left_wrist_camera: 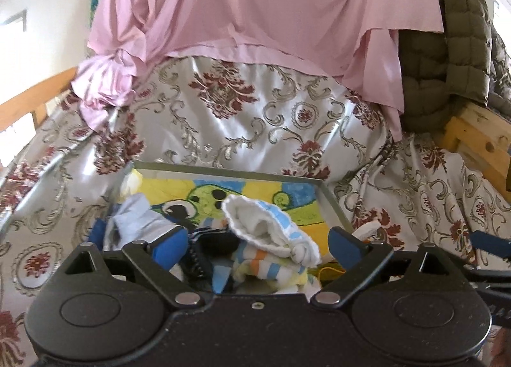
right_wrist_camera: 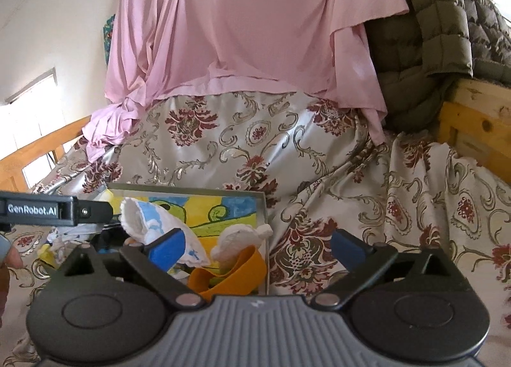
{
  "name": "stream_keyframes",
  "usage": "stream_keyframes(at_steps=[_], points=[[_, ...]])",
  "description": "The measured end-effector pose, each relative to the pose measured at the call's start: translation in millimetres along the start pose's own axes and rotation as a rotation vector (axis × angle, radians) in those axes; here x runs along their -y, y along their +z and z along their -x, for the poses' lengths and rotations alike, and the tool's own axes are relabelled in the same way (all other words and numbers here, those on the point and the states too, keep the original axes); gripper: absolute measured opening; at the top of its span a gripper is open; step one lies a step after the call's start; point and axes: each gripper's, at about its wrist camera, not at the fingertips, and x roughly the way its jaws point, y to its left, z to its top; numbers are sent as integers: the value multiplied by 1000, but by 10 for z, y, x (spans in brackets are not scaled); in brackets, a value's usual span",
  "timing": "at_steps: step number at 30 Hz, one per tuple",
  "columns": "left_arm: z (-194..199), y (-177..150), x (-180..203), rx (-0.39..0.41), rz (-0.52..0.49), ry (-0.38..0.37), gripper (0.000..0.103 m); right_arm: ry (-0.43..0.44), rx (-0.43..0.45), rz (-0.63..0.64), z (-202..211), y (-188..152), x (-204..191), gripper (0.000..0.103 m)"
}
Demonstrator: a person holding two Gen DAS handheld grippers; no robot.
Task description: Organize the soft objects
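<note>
A shallow metal-rimmed tray [left_wrist_camera: 223, 167] with a yellow, green and blue picture on its floor lies on the bedspread. In it are a folded white-and-blue cloth [left_wrist_camera: 271, 226], a striped cloth [left_wrist_camera: 265, 268] and a pale grey cloth [left_wrist_camera: 137, 220]. My left gripper [left_wrist_camera: 258, 245] hovers over this pile, open, with its blue pads [left_wrist_camera: 169, 249] clear of the cloths. In the right wrist view the same tray [right_wrist_camera: 191, 190] also holds a white terry piece [right_wrist_camera: 239, 239] and an orange soft item [right_wrist_camera: 230, 274]. My right gripper [right_wrist_camera: 257, 249] is open over the tray's right edge and holds nothing.
A pink sheet [left_wrist_camera: 255, 0] hangs over the back, and an olive quilted jacket [left_wrist_camera: 447, 48] drapes over a wooden frame [left_wrist_camera: 479, 137] on the right. Floral satin bedspread [left_wrist_camera: 255, 111] covers the surface. The left tool's black housing [right_wrist_camera: 48, 209] crosses the right view's left edge.
</note>
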Motion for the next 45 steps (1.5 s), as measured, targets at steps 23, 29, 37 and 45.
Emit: stream_keyframes(at_steps=[23, 29, 37, 45], points=[[971, -515, -96, 251, -4, 129, 102, 22, 78, -32, 771, -153, -201, 103], [1230, -682, -76, 272, -10, 143, 102, 36, 98, -45, 984, -225, -264, 103], [1535, -863, -123, 290, 35, 180, 102, 54, 109, -56, 1249, -316, -351, 103], [1678, -936, -184, 290, 81, 206, 102, 53, 134, -59, 1442, -369, -408, 103]])
